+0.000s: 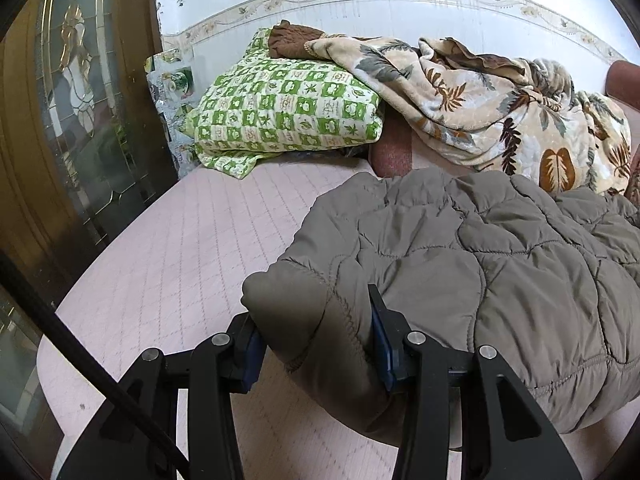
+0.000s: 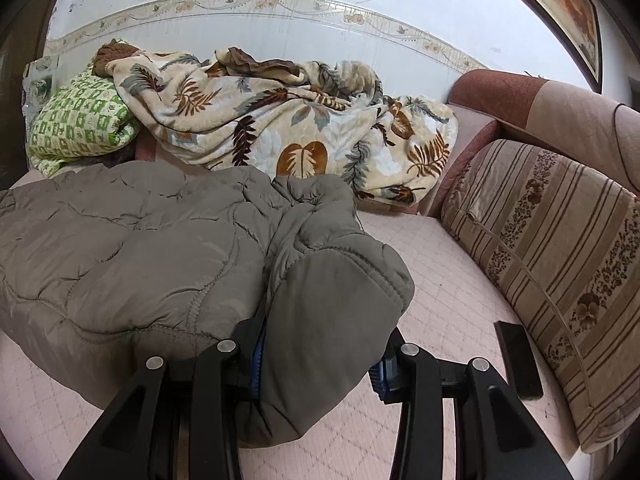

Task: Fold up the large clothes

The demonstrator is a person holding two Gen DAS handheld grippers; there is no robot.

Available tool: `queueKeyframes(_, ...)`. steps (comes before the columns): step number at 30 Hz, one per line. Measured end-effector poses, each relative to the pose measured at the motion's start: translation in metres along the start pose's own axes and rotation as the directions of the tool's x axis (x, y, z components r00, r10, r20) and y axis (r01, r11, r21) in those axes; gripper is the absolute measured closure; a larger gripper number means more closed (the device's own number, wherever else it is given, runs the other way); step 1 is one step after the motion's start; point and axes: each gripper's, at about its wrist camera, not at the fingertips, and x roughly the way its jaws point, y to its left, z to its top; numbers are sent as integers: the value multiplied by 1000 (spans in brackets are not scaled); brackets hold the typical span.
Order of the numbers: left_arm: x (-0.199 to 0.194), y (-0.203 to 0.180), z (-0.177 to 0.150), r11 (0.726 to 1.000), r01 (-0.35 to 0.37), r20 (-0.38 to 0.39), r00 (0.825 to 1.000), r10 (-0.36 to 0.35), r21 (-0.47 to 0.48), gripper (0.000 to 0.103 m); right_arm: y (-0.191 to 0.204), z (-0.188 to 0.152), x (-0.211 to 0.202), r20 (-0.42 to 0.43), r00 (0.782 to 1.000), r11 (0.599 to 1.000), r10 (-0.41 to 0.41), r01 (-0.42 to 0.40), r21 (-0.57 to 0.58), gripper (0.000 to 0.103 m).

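Left wrist view: left claw (image 1: 316, 344) clamps a thick near corner of the quilted grey-brown jacket (image 1: 480, 264), padded cloth bulging between the blue pads (image 1: 382, 352). The rest of the jacket runs ahead and to the right of this claw, its far edge just short of the leaf-print blanket (image 1: 500, 112). The green checked pillow (image 1: 280, 112) sits beyond the jacket's left edge, well apart from it. The pink quilted mattress (image 1: 180, 260) lies bare to the jacket's left.

Right wrist view: right claw (image 2: 320, 364) grips the opposite near corner of the same jacket (image 2: 140, 248), a fat fold wedged between its pads. Here the bulk spreads ahead and to the left, toward the blanket (image 2: 280, 128). The striped cushion (image 2: 560, 264) stands to the jacket's right, apart from it; a dark flat object (image 2: 518, 364) lies between them, identity unclear.

Judgement: the two claws share the near hem, one per corner, so the jacket's long axis runs across, between them. The coming fold likely carries this hem away toward the blanket-side edge; both hands stand equally placed.
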Motion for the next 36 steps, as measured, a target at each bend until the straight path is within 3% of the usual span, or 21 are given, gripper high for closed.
queueKeyframes(11, -32, 7, -42, 1000, -3, -25, 1000, 3, 21, 59, -6, -42, -25, -45, 999, 1000, 10, -9, 16, 60)
queueKeyframes(22, -23, 11, -68, 1000, 0, -112, 994, 2, 22, 55, -15, -70, -8, -155, 986, 996, 59, -47, 82, 59)
queueKeyframes(29, -22, 17, -76, 1000, 15, -131, 991, -15, -1, 53, -37, -89, 4, -214, 962, 963, 170, -116, 243, 56)
queueKeyframes(32, -22, 17, -78, 1000, 4, -127, 992, -4, -2, 46, -45, -95, 6, -220, 954, 945, 202, -131, 300, 53)
queueKeyframes(34, -22, 19, -79, 1000, -13, -127, 992, 13, -4, 38, -50, -99, 7, -226, 948, 930, 225, -140, 340, 44)
queueKeyframes(36, -24, 23, -80, 998, -55, -119, 991, 54, -4, 23, -61, -104, 7, -230, 940, 903, 253, -144, 404, 35)
